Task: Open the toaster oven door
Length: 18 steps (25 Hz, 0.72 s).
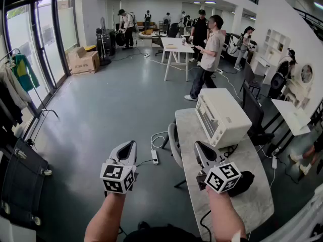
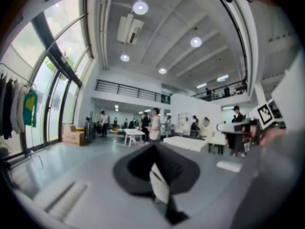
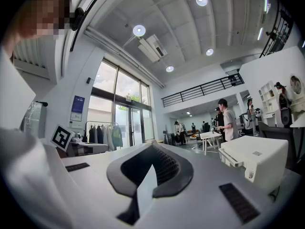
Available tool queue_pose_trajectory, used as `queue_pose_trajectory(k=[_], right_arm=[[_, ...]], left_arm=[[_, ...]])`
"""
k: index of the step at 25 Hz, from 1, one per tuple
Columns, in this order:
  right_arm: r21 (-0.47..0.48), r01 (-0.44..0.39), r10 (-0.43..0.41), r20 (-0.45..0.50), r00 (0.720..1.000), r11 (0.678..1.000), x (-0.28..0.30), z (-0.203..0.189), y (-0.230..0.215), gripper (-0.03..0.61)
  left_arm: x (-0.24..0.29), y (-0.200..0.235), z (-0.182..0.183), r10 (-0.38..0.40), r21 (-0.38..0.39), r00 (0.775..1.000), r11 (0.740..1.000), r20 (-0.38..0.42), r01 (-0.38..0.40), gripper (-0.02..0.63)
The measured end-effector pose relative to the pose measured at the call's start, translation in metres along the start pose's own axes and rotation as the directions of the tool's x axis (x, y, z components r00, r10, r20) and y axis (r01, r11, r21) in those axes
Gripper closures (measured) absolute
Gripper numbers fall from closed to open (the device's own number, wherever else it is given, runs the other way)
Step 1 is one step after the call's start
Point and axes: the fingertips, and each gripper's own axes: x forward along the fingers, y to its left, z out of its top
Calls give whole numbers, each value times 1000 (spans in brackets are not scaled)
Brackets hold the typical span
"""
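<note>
Here, one white boxy toaster oven (image 1: 222,117) stands with its door closed at the far end of the single grey stone-patterned surface (image 1: 257,200). Two grippers show, both with jaws pressed together on nothing. The left gripper (image 1: 132,145) is over the grey floor (image 1: 111,115) left of the surface, and the right gripper (image 1: 198,145) is above its near part, apart from the oven.

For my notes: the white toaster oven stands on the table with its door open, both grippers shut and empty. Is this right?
No: the toaster oven door is closed, as the head view shows. The rest is right.
</note>
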Motion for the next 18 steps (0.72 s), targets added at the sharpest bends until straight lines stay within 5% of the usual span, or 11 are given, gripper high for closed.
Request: queue_pose_trajectory(k=[18], right_arm=[[16, -4, 4, 2, 1000, 1000, -35, -11, 1, 588]], left_arm=[[-23, -29, -16, -9, -42, 1000, 999, -13, 8, 606]])
